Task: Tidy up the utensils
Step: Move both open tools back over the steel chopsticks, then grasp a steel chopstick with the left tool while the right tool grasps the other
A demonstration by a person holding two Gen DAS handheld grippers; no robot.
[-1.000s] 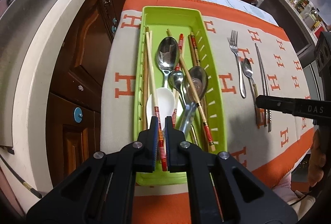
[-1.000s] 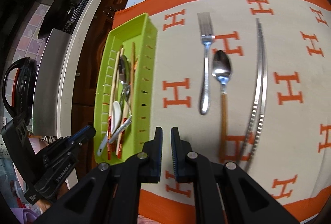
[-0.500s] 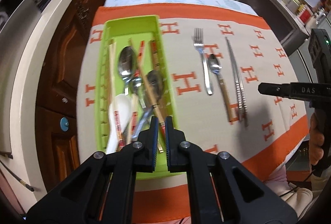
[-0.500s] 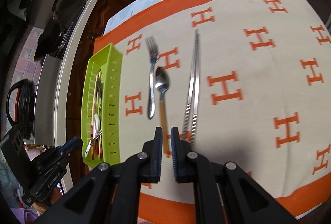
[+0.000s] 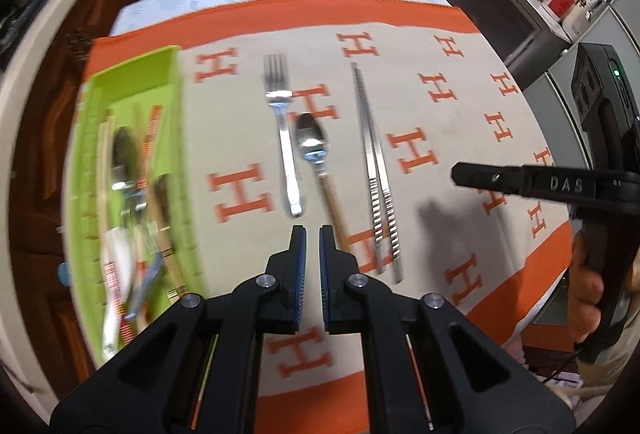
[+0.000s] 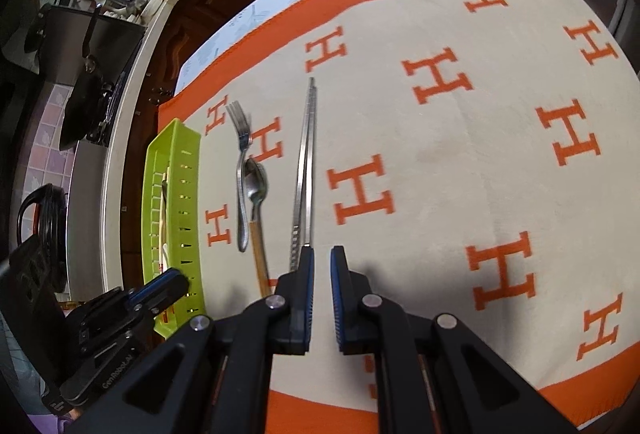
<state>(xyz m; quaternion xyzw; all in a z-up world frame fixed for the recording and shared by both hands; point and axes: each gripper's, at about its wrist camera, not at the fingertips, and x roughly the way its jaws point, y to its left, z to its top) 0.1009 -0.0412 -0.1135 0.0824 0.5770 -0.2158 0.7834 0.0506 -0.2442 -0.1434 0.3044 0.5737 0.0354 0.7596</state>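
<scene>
Tray (image 5: 132,73): at the cloth's left edge, holding utensils.
Fork (image 5: 285,137): right of tray.
Spoon (image 5: 316,161): just right of fork.
Tongs (image 5: 374,169): right of spoon.

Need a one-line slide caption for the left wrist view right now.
Empty left gripper above steel fork, wooden-handled spoon and metal chopsticks beside green tray.

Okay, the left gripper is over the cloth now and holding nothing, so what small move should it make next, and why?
Probably ease the left gripper forward and down toward the fork. Its jaws stand only slightly apart with nothing between them, and the fork's handle end lies just ahead on the cloth, outside the green tray. It would likely need to open wider first.
</scene>
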